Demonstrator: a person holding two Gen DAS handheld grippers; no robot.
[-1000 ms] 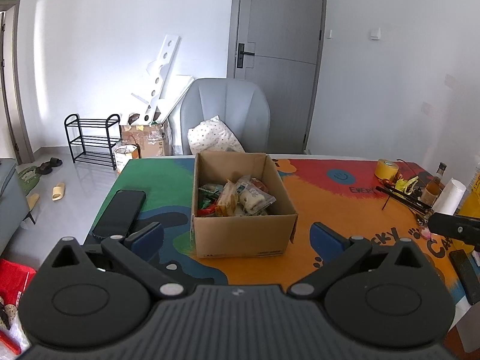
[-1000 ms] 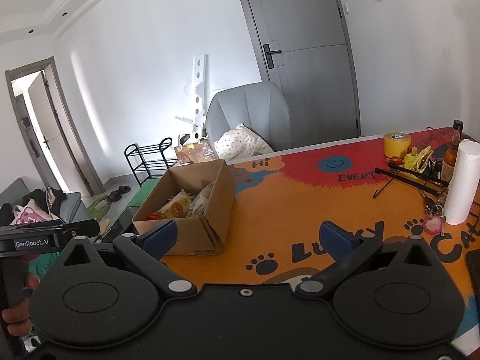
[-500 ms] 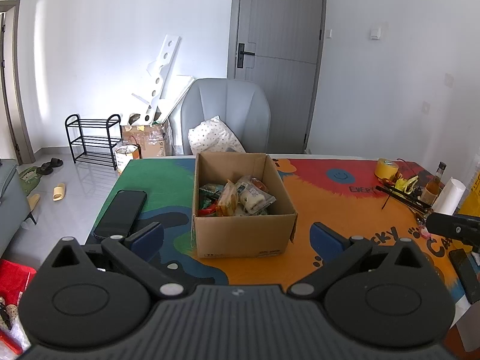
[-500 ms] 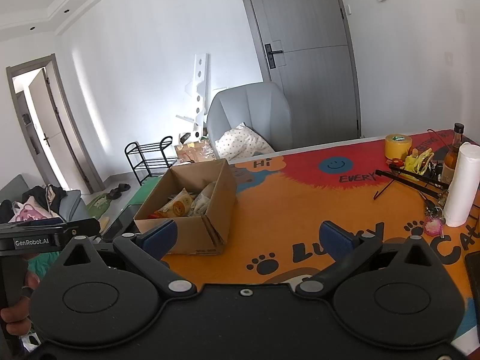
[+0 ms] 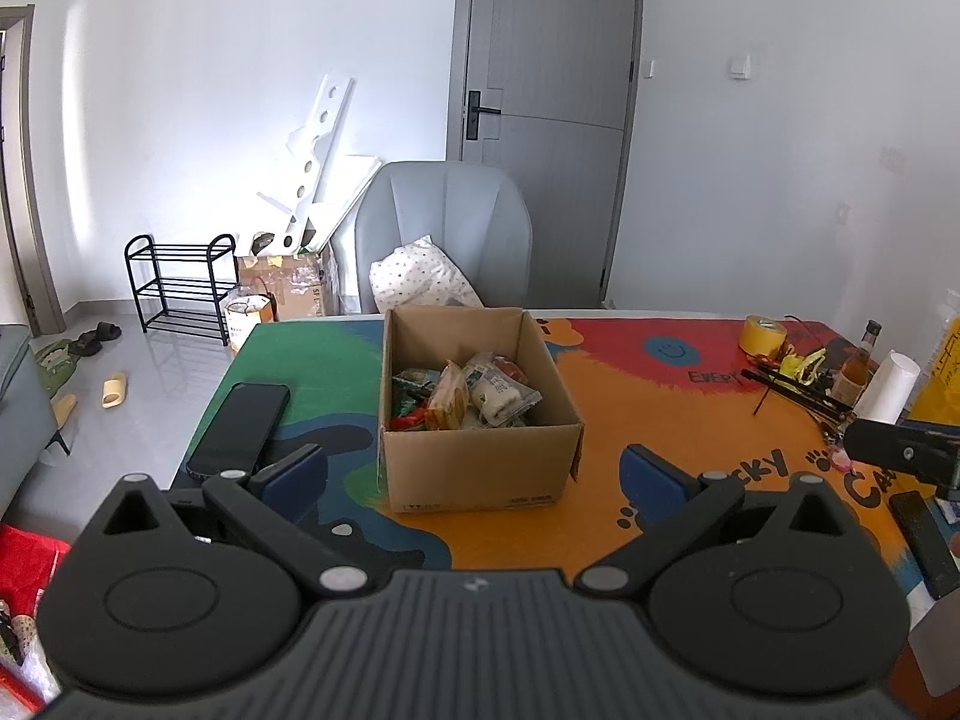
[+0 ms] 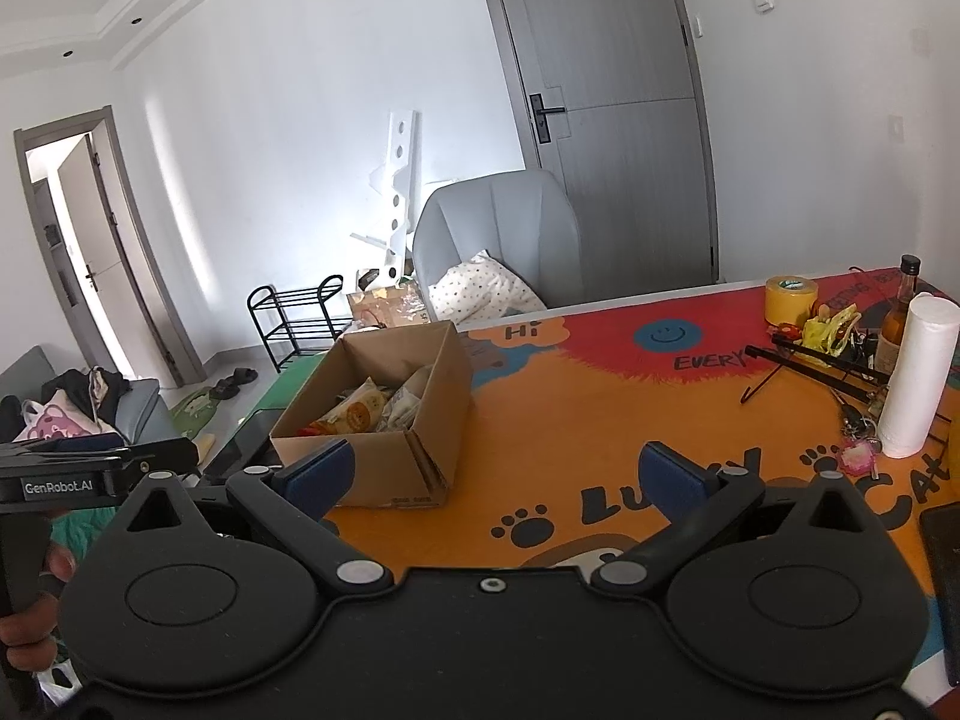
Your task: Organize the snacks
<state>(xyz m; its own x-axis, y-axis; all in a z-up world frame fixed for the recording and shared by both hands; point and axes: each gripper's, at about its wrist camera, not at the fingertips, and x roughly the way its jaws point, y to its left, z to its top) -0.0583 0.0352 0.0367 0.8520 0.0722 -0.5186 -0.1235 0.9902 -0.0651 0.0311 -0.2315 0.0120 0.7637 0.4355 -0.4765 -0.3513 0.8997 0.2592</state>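
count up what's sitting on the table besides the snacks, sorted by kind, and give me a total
Cardboard box: 1
Phone: 1
Tape roll: 1
Bottle: 1
Paper towel roll: 1
Total: 5, leaving aside the small clutter by the bottle, too jumbled to count.

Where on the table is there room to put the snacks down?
The widest bare patch is the orange mat between the cardboard box and the paper towel roll. A smaller one lies between the box and the phone. The corner by the yellow tape and bottle is crowded.
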